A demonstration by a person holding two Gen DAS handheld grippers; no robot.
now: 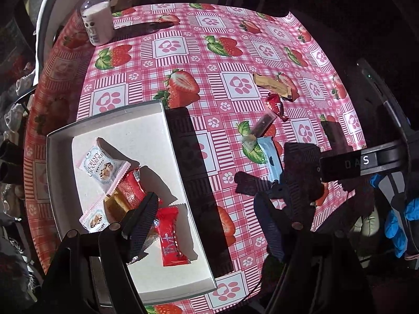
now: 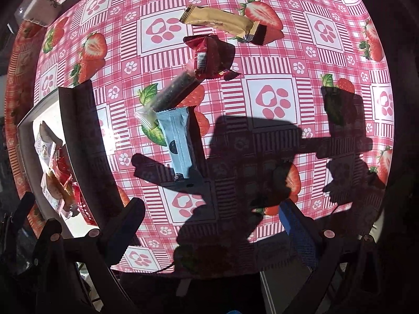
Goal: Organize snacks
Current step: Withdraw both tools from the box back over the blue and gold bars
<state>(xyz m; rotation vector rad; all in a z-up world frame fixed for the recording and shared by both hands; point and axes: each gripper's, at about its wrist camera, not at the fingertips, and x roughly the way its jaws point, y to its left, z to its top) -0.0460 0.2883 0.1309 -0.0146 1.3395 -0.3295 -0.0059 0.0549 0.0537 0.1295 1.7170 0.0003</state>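
A white box (image 1: 112, 120) holds several snack packs: a Crispy Cranberry pack (image 1: 100, 166), a red pack (image 1: 170, 238) and others. My left gripper (image 1: 201, 217) is open and empty, hovering over the box's right edge. On the tablecloth lie a light blue bar (image 2: 178, 141), a clear tube snack (image 2: 172, 91), a red wrapper (image 2: 207, 55) and a tan bar (image 2: 220, 22). My right gripper (image 2: 212, 225) is open and empty, hovering just short of the blue bar. The box (image 2: 28, 120) shows at left in the right wrist view.
A white bottle (image 1: 97, 18) stands at the table's far left corner. A pink strawberry-print cloth (image 1: 235, 60) covers the table. The right gripper's body (image 1: 366, 161) reaches in from the right. Strong shadows fall across the near cloth.
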